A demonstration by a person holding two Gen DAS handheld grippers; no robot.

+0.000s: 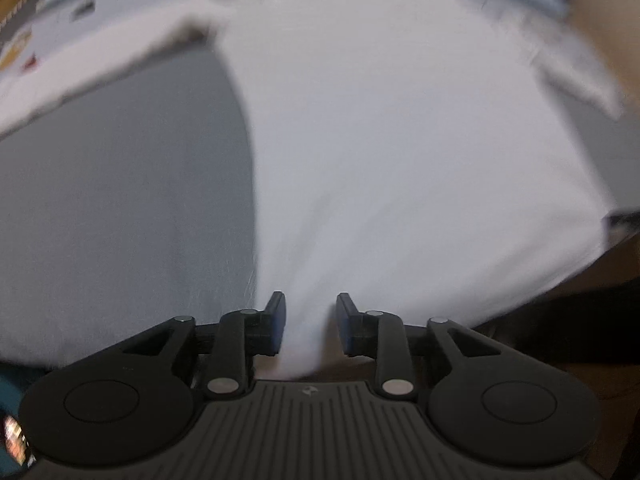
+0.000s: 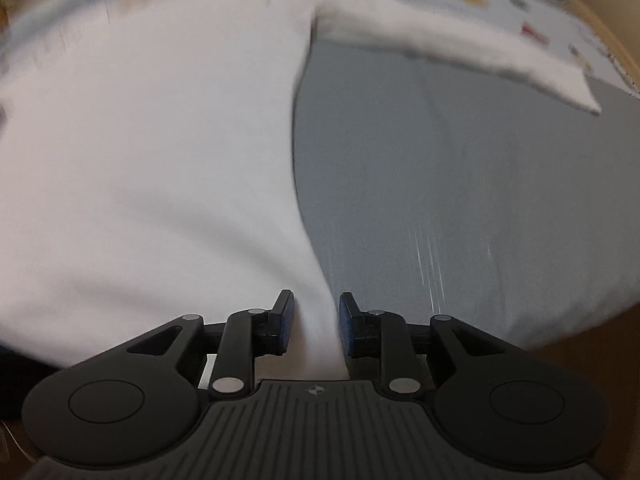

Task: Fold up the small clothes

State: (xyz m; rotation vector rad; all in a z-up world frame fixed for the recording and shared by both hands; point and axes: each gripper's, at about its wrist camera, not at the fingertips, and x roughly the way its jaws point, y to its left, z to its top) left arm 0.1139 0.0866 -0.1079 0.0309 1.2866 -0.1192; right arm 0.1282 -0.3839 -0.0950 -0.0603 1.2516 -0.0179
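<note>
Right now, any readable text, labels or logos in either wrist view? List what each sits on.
No readable text.
Printed sheet behind the white shirt: marks and small colored pictures, too blurred to read.
Left gripper body: small round emblem, no letters.
Right gripper body: same emblem, no letters.

White shirt (image 1: 380, 152), small, long-sleeved, plain, no print seen. Spread out ahead of both grippers over grey surface (image 1: 120, 200); blurred in both views.

Left wrist view: body fans out fwd & to the right of left gripper (image 1: 308, 320); hem corner bunched into a narrow tail betw. its fingers. One sleeve (image 1: 100, 64) stretches off to the far left.

Right wrist view: body lies fwd & left of right gripper (image 2: 316, 320), other hem corner pinched betw. its fingers. Sleeve (image 2: 460, 52) angles to the far right, cuff end flat.
</note>
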